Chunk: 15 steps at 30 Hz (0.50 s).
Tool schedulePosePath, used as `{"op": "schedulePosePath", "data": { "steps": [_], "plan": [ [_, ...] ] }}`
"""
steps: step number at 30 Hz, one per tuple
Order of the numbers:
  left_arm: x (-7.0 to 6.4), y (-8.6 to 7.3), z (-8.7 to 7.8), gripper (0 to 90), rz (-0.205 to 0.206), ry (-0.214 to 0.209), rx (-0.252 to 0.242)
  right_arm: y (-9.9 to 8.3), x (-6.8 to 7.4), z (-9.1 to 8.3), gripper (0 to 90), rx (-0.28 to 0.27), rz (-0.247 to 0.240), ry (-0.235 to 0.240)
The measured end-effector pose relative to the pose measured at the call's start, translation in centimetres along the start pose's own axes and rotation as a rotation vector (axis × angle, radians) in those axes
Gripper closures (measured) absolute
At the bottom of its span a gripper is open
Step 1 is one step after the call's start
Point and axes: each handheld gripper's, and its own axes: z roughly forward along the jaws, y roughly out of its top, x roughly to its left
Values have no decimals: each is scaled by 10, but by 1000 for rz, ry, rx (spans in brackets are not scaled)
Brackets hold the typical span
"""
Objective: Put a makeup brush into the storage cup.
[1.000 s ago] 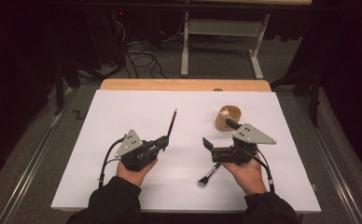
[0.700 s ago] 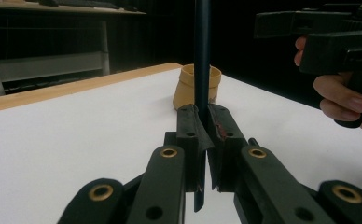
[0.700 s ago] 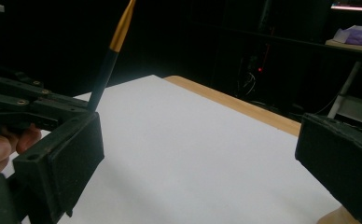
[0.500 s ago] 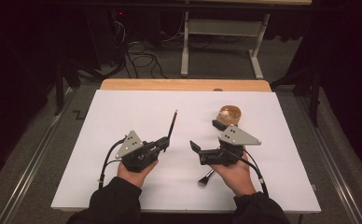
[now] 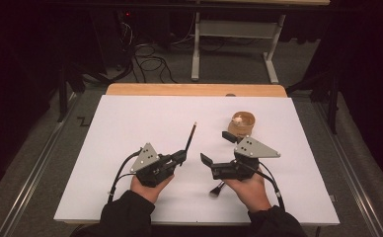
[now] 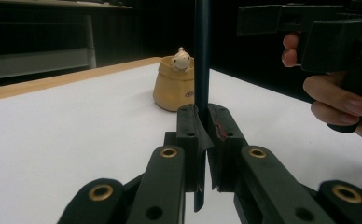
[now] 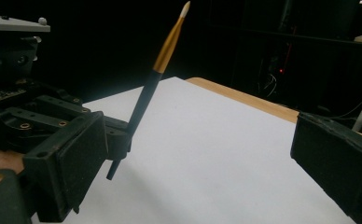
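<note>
Work in hand: transfer or repositioning of a thin brush (image 5: 189, 139) between two hand-held grippers, judged from the poses.
Left gripper (image 5: 180, 157): lower centre of the high view; jaws clamped narrow on the brush's dark shaft near its lower end.
Right gripper (image 5: 215, 148): right of centre in the high view; jaws spread wide with nothing between them, mouth turned toward the left gripper.
Brush position: held clear of the table, slanting up and away from the left gripper; its tip points toward the upper middle of the high view.
Second brush (image 5: 216, 188): lies flat on the table just under the right hand, bristles toward the lower edge of the frame.
Done: first brush lifted and secured in the left gripper.
Left: judged, the right gripper has yet to close on anything; second brush untouched; neither brush is in the pot (image 5: 242, 124).
Brush build: slim round rod, matte black handle, gold metallic ferrule, pale pointed tip (image 7: 184, 8).
Pot build: small tan cylinder, smooth glazed look, with a pale animal figurine (image 6: 181, 59) at its rim; right of centre in the high view.
Table (image 5: 130, 123): flat matte white sheet over a wooden top, its far edge exposed.
Gripper build: black plastic jaws with brass rivets, grey triangular top plates.
</note>
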Motion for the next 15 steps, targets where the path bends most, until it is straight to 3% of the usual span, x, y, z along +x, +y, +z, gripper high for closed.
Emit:
{"op": "schedulePosePath", "data": {
  "steps": [7, 15],
  "plan": [
    [-3, -2, 2, 844, 2, -13, 2, -2, 5, 2, 71, -11, 47, 49],
    [-9, -5, 6, 844, 16, -24, 7, -3, 5, 2, 101, -32, 103, 69]
  ]
}}
